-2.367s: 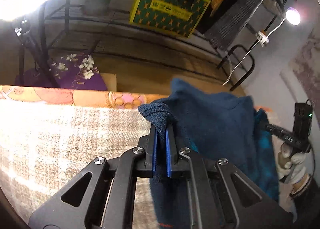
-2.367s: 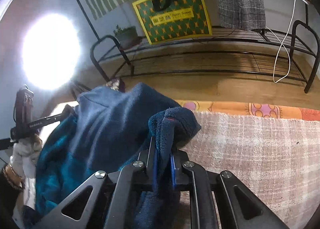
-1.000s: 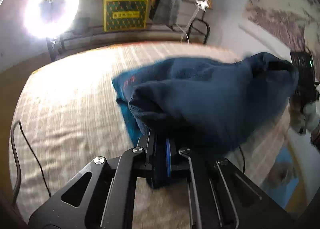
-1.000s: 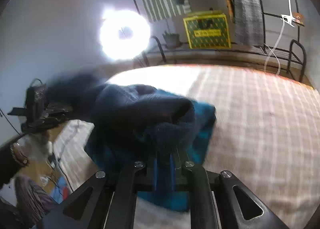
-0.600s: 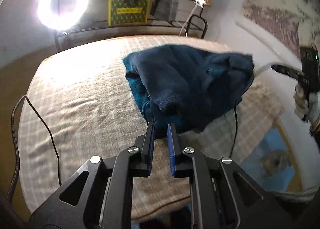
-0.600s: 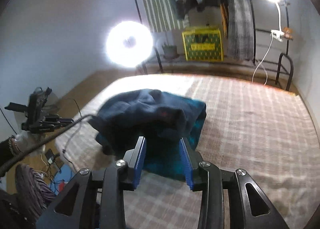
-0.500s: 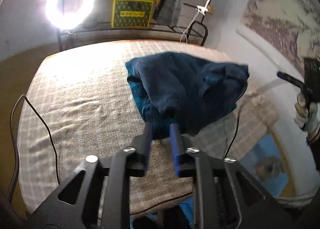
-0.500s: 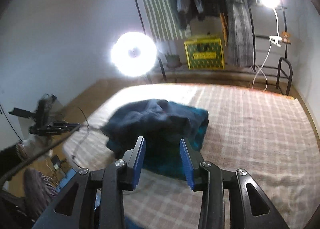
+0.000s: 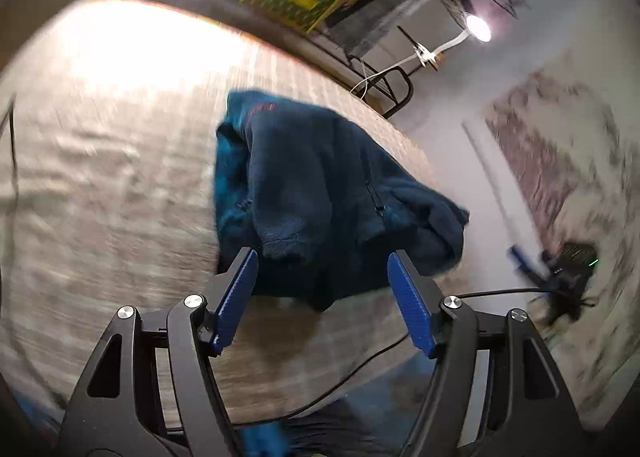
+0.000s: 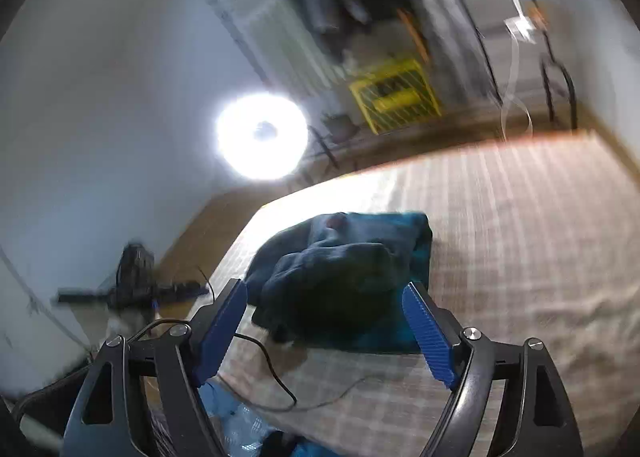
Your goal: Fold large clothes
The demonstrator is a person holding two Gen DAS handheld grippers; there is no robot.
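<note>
In the left wrist view the left gripper (image 9: 322, 303), its jaws just opened and empty, faces the navy fleece jacket (image 9: 320, 193) heaped at twelve o'clock on the plaid bed cover (image 9: 120, 177), while in the right wrist view the right gripper (image 10: 326, 331), likewise just spread and empty, sees it bunched at twelve, so flatten it before the next fold.

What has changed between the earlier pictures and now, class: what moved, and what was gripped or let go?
Both grippers let go of the blue fleece jacket. The left gripper and right gripper, once shut on its edges, have just been opening and have drawn back, with nothing between their fingers. The jacket, earlier held up, now lies folded on the checked bed cover. The ring light and yellow box stayed put.
</note>
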